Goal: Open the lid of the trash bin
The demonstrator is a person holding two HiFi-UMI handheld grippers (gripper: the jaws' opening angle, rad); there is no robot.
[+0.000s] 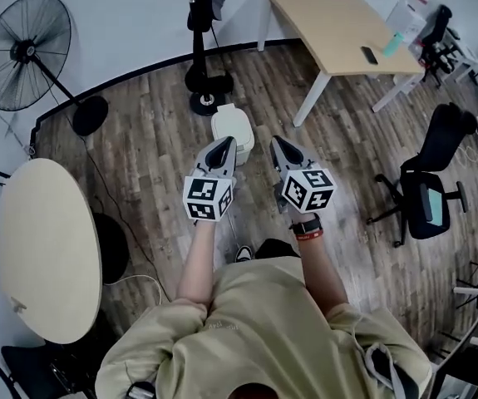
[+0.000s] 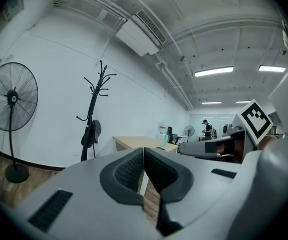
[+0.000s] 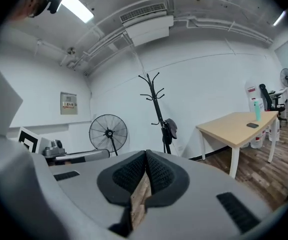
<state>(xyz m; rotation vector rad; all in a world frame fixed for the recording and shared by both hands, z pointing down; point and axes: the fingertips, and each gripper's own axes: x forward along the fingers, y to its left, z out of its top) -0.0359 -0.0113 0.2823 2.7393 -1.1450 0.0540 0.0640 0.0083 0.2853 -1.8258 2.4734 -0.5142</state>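
Bright, even indoor light. Source: ceiling strips, high and right of the fan in the left gripper view. In the right gripper view, one strip high above the fan flares white. Head view: shadows on the floor near the fan faint, soft-edged. Fisheye throughout: wall line behind the fan bows, and both gripper views have black corners. Fingers close to lens, soft; room beyond the fan fairly sharp.
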